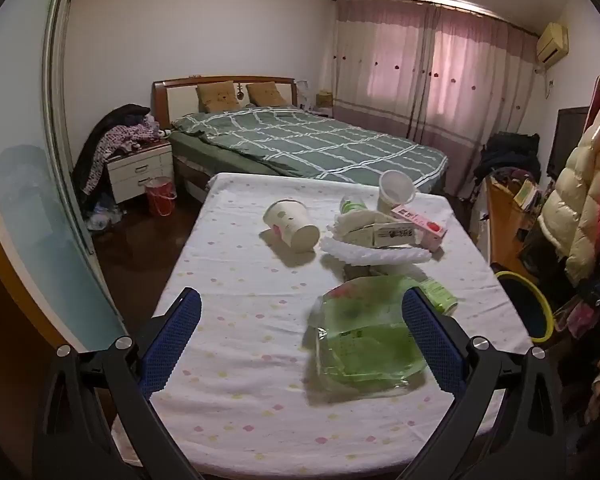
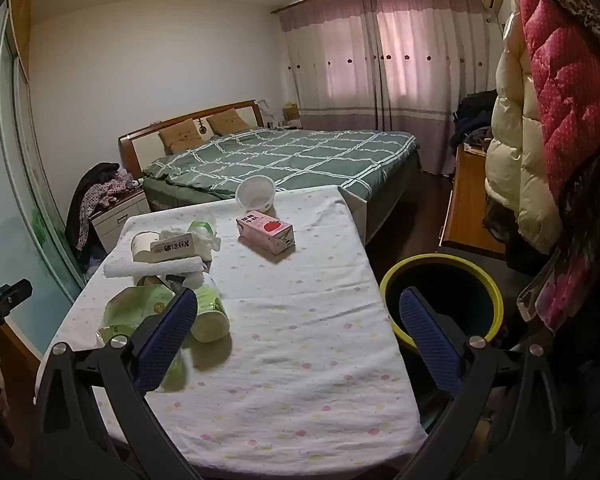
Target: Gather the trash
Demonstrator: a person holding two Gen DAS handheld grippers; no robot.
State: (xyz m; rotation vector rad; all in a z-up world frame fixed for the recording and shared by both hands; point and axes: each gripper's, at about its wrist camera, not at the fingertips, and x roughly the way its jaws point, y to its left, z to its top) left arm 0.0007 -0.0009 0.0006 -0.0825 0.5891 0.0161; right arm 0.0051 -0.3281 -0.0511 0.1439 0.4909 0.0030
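Note:
Trash lies on a table with a dotted white cloth (image 1: pixel 236 320) (image 2: pixel 300 340). A green plastic bag (image 1: pixel 360 336) (image 2: pixel 136 304) lies near the front. A green cup (image 2: pixel 208 312) (image 1: pixel 440 296) lies on its side beside it. Further back are a tipped paper cup (image 1: pixel 292 224), a pink carton (image 2: pixel 266 232) (image 1: pixel 420 220), a white bowl (image 2: pixel 256 196) (image 1: pixel 396 192) and a pile of white foam and a small box (image 1: pixel 376 240) (image 2: pixel 172 252). A yellow-rimmed bin (image 2: pixel 440 300) (image 1: pixel 528 308) stands at the table's right. My left gripper (image 1: pixel 300 312) is open above the table. My right gripper (image 2: pixel 296 316) is open above the table.
A bed with a green checked cover (image 1: pixel 300 140) stands behind the table. A nightstand with clothes (image 1: pixel 136 160) and a red bucket (image 1: pixel 160 196) are at the left. Coats (image 2: pixel 540 120) hang at the right by a wooden desk (image 2: pixel 468 208).

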